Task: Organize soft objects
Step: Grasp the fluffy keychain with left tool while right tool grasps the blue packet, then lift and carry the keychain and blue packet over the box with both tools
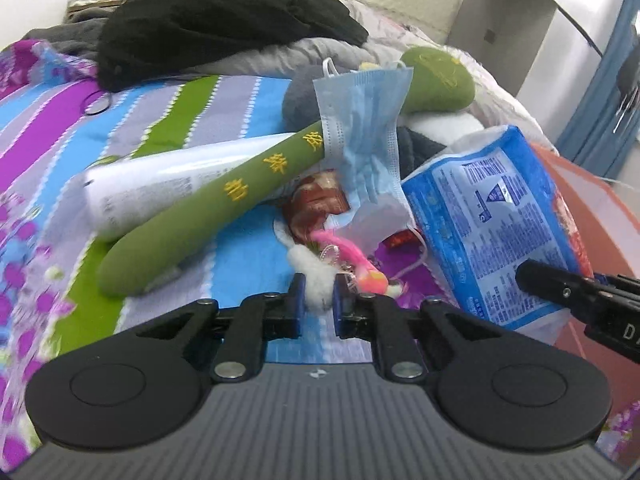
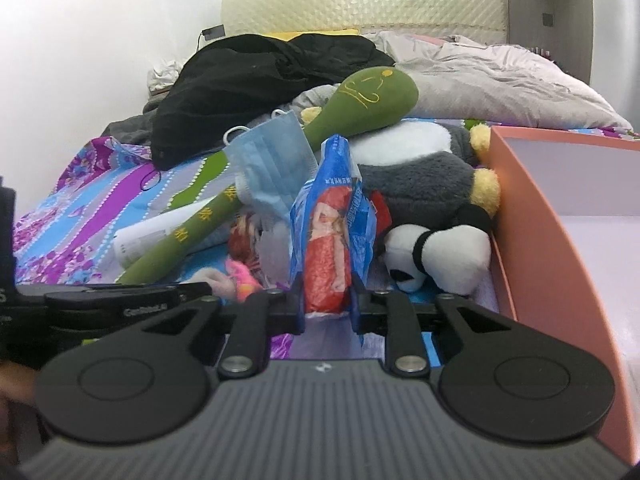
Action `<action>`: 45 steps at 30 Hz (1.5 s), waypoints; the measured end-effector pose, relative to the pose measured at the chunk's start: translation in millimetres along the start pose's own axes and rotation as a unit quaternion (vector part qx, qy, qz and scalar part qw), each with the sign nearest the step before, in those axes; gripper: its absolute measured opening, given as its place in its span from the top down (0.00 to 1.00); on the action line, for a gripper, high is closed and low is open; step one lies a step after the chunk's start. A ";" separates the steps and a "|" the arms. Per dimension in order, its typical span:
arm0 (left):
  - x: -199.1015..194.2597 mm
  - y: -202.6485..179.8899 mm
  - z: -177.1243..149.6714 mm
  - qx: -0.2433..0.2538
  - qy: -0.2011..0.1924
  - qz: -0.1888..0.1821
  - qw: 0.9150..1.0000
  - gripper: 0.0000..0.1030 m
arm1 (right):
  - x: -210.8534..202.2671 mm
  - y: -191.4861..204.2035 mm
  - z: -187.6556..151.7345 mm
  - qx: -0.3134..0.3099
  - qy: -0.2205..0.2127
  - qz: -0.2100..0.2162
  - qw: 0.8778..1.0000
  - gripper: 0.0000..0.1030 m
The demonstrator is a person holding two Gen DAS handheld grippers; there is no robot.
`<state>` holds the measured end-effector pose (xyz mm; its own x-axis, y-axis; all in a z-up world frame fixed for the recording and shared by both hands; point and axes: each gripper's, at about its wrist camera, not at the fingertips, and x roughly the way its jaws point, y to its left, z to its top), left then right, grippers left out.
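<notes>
My left gripper [image 1: 319, 295] is shut on a white fluffy tuft of a small pink and white plush keychain [image 1: 352, 264] lying on the striped bedspread [image 1: 168, 120]. My right gripper [image 2: 326, 300] is shut on a blue and red tissue pack [image 2: 332, 216], held upright; the pack also shows in the left wrist view [image 1: 492, 220]. A long green plush stick [image 1: 208, 204] lies across a white tube [image 1: 160, 184], with a blue face mask [image 1: 360, 120] draped over it. A panda plush [image 2: 432, 256] and a grey plush [image 2: 416, 176] lie beside a pink box [image 2: 532, 208].
A black garment [image 1: 216, 16] and grey bedding [image 2: 500, 84] are piled at the far end near a padded headboard [image 2: 360, 0]. A red-brown snack wrapper [image 1: 316, 204] lies under the mask. A black hair tie [image 1: 98, 106] lies on the bedspread at left.
</notes>
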<state>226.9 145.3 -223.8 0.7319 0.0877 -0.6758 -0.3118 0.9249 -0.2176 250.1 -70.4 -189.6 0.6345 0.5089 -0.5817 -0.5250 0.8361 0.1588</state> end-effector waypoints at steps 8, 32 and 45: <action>-56.7 3.2 -36.7 -0.038 0.000 -0.002 0.999 0.85 | -41.8 6.7 -15.2 -0.007 -0.003 -0.013 1.000 0.77; -103.7 -5.0 -99.2 0.011 0.075 0.006 0.997 0.44 | -76.2 -0.9 -68.6 0.036 0.091 -0.008 0.995 0.57; -82.5 -17.3 -80.5 0.126 0.074 -0.001 0.989 0.39 | -53.3 -8.2 -61.1 0.037 0.115 -0.028 0.992 0.57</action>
<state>123.1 92.3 -221.1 0.6292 0.0474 -0.7758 -0.1357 0.9895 -0.0495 186.0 -117.0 -208.6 0.5119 0.4076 -0.7562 -0.4439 0.8791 0.1734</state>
